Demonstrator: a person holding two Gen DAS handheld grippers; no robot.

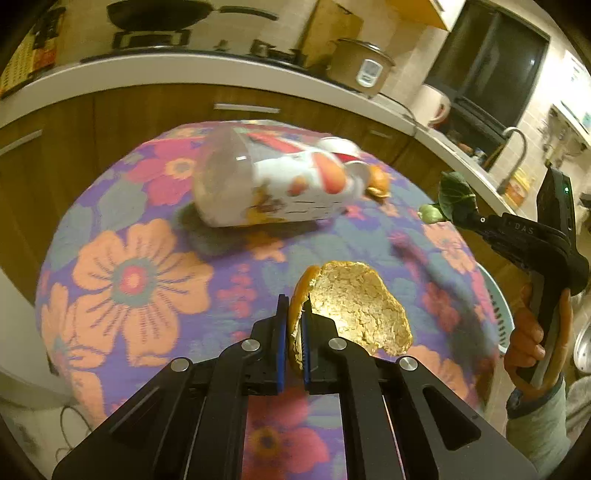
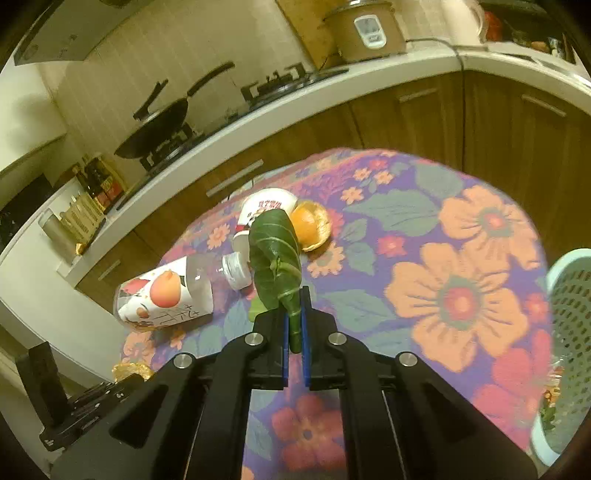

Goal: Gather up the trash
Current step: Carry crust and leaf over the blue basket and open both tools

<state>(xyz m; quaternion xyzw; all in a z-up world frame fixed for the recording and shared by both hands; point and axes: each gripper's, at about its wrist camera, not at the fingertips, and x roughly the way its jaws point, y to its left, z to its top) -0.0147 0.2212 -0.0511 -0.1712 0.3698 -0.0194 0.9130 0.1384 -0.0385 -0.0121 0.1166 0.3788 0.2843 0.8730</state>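
Holding both loads edge-on: your left claw (image 1: 294, 334) pinches the orange peel (image 1: 354, 306) rim, right claw (image 2: 294, 325) pinches the green leaf (image 2: 275, 258) stem, clear of the surface (image 2: 461, 295) for the basket (image 2: 572, 295).

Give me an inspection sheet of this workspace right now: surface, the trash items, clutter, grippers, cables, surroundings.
Surface: table under a floral cloth.
Job's things: orange peel held by the left gripper; green leaf held by the right gripper; plastic bottle lying on its side; small cup tipped over; another orange peel on the cloth beside the cup; pale perforated basket at the table's edge.
Clutter: nothing seen beyond the trash.
Grippers: both shut on their items, fingers clamped.
Cables: one cord runs along the counter from the rice cooker.
Surroundings: kitchen counter, wok on the stove, wooden cabinets.
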